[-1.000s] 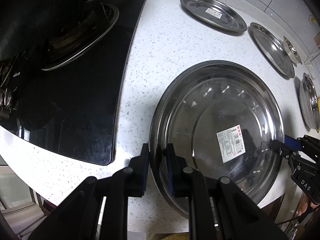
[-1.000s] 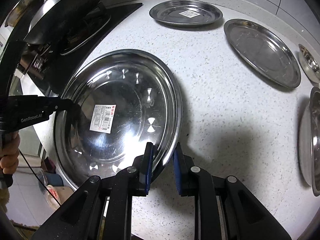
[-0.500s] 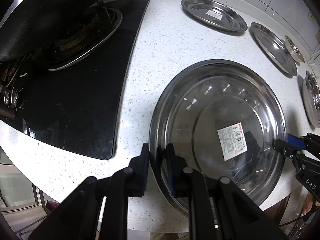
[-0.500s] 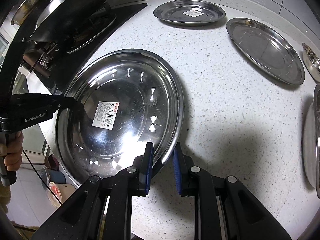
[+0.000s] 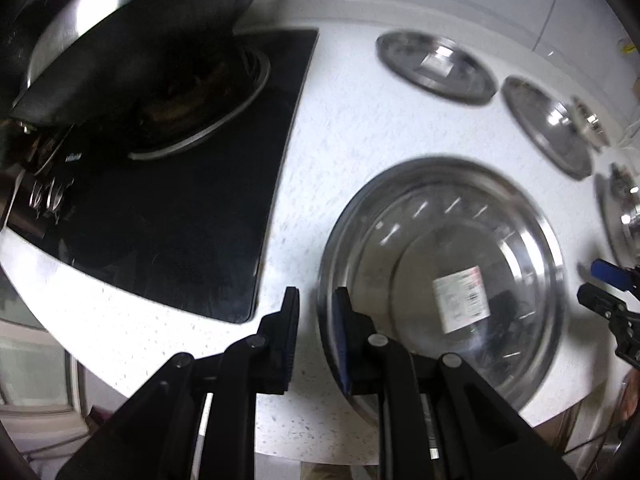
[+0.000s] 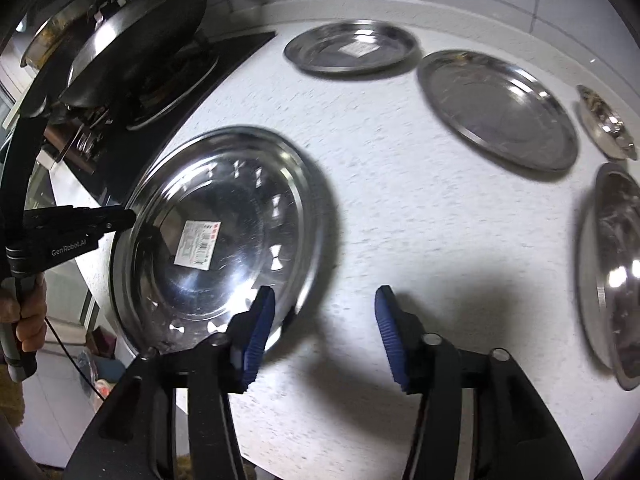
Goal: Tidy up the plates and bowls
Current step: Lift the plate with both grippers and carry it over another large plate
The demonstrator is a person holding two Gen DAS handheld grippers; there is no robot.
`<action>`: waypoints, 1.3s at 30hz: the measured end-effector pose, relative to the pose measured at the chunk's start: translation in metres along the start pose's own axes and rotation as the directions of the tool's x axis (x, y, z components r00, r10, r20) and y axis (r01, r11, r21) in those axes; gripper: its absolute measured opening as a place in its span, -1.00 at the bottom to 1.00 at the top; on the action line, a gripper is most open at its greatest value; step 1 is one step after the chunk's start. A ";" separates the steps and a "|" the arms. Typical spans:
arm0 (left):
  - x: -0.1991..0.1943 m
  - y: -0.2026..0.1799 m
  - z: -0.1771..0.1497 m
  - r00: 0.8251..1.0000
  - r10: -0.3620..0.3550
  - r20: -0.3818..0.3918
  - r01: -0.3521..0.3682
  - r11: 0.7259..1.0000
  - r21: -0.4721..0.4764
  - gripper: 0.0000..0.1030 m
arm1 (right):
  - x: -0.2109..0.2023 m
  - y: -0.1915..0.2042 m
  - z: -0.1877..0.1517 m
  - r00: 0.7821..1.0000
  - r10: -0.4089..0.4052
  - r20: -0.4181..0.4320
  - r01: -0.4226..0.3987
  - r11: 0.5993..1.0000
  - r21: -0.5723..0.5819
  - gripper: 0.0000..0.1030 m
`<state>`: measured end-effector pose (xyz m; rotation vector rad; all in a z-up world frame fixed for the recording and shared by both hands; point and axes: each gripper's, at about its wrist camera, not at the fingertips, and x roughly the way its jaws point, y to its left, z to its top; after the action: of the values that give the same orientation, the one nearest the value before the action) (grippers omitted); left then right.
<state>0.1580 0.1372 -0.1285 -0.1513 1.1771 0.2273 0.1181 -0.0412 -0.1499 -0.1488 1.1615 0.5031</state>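
A large steel plate with a barcode label (image 5: 460, 264) lies on the white speckled counter; it also shows in the right wrist view (image 6: 224, 232). My left gripper (image 5: 316, 340) straddles the plate's left rim with its jaws slightly apart, the rim between the pads. My right gripper (image 6: 320, 336) is wide open at the plate's right rim, its left pad over the rim and its right pad over bare counter. Two more steel plates lie at the back: a labelled one (image 6: 352, 46) and a plain one (image 6: 496, 108).
A black cooktop (image 5: 172, 216) with a wok (image 5: 132, 28) fills the left. A small steel bowl (image 6: 606, 128) and a larger steel dish (image 6: 616, 264) sit at the right. The counter's front edge runs just below the large plate.
Both grippers have opened off the large plate's rim, the right one wide and the left one a little. Both cameras have pulled back and the plate now rests on the counter.
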 end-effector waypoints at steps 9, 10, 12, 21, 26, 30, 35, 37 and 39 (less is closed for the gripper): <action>-0.028 -0.049 0.025 0.998 -0.004 0.059 0.003 1.000 0.017 -0.68 | -0.054 -0.057 0.021 0.989 -0.093 0.115 0.090 0.995 0.031 0.06; -0.028 -0.061 0.029 0.996 -0.052 0.065 0.050 0.998 0.035 -0.68 | -0.059 -0.067 0.028 0.986 -0.105 0.130 0.100 0.994 0.045 0.06; -0.026 -0.083 0.040 0.989 -0.127 0.074 0.125 0.991 0.040 -0.68 | -0.069 -0.089 0.043 0.979 -0.127 0.156 0.116 0.990 0.081 0.13; 0.020 -0.168 0.119 0.963 -0.258 0.073 0.256 0.966 0.036 -0.36 | -0.055 -0.155 0.106 0.983 -0.133 0.124 0.116 0.984 0.138 0.25; 0.063 -0.197 0.150 0.970 -0.242 0.022 0.242 0.970 0.003 -0.36 | -0.021 -0.185 0.132 0.991 -0.115 0.068 0.101 0.978 0.181 0.25; 0.084 -0.204 0.161 0.962 -0.274 -0.012 0.273 0.961 -0.050 -0.36 | 0.004 -0.205 0.144 0.995 -0.096 0.036 0.086 0.971 0.222 0.25; 0.103 -0.213 0.170 0.964 -0.263 -0.038 0.260 0.963 -0.068 -0.36 | 0.024 -0.218 0.151 0.996 -0.085 0.015 0.078 0.964 0.254 0.25; 0.109 -0.216 0.172 0.965 -0.258 -0.048 0.254 0.965 -0.072 -0.36 | 0.031 -0.221 0.153 0.997 -0.075 0.003 0.071 0.964 0.255 0.25; 0.115 -0.215 0.173 0.962 -0.268 -0.057 0.262 0.961 -0.086 -0.36 | 0.040 -0.223 0.153 0.998 -0.065 -0.011 0.066 0.962 0.264 0.23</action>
<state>0.4095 -0.0186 -0.1695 -0.3856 1.2025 0.0314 0.3598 -0.1696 -0.1559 0.0427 1.2110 0.2853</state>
